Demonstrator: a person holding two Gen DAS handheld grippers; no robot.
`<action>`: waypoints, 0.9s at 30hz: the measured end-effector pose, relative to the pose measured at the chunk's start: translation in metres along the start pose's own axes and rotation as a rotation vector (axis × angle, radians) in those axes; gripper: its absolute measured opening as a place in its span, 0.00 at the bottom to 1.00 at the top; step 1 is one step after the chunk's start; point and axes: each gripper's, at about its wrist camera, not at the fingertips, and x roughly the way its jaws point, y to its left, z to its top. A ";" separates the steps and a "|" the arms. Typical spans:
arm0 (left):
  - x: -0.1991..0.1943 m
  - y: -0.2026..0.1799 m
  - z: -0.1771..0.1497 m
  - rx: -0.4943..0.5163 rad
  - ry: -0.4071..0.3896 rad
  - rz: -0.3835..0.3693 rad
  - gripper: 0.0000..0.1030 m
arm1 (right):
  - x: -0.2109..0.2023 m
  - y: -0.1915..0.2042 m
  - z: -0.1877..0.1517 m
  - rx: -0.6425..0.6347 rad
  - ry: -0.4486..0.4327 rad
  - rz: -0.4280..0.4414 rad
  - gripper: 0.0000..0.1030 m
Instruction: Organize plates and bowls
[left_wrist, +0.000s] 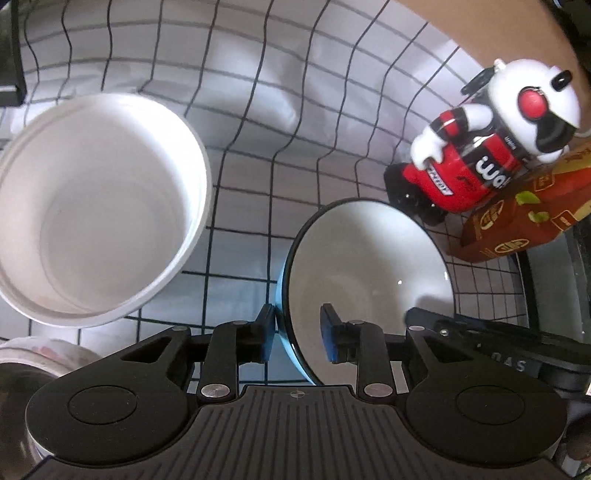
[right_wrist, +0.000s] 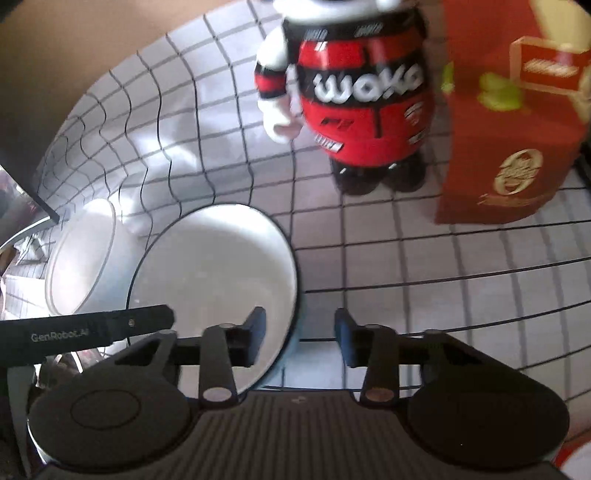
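Observation:
A white bowl (left_wrist: 369, 273) with a black rim and pale blue outside sits on the grid-patterned cloth. My left gripper (left_wrist: 299, 334) straddles its left rim. One pad lies against the outer wall and the other stands inside, clear of the rim, so the jaws are open. In the right wrist view the same bowl (right_wrist: 214, 266) has its right rim between the fingers of my right gripper (right_wrist: 301, 338). One finger is inside, one outside, with gaps on both sides. A larger white bowl (left_wrist: 96, 206) stands to the left, also visible in the right wrist view (right_wrist: 81, 258).
A red, white and black toy figure (left_wrist: 480, 147) (right_wrist: 354, 92) stands just behind the bowl. A red carton (left_wrist: 524, 206) (right_wrist: 509, 129) is beside it on the right. The rim of another white dish (left_wrist: 44, 350) shows at the near left. A dark edge borders the cloth at far left.

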 end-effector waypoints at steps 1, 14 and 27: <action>0.001 0.000 0.000 -0.004 0.004 0.001 0.29 | 0.001 0.002 0.000 -0.001 0.006 0.019 0.29; 0.040 -0.012 0.024 -0.046 0.066 -0.046 0.25 | 0.001 -0.012 0.013 0.009 -0.035 -0.030 0.33; 0.038 -0.005 0.004 0.014 0.174 -0.052 0.25 | 0.003 -0.004 -0.002 -0.044 0.035 0.038 0.33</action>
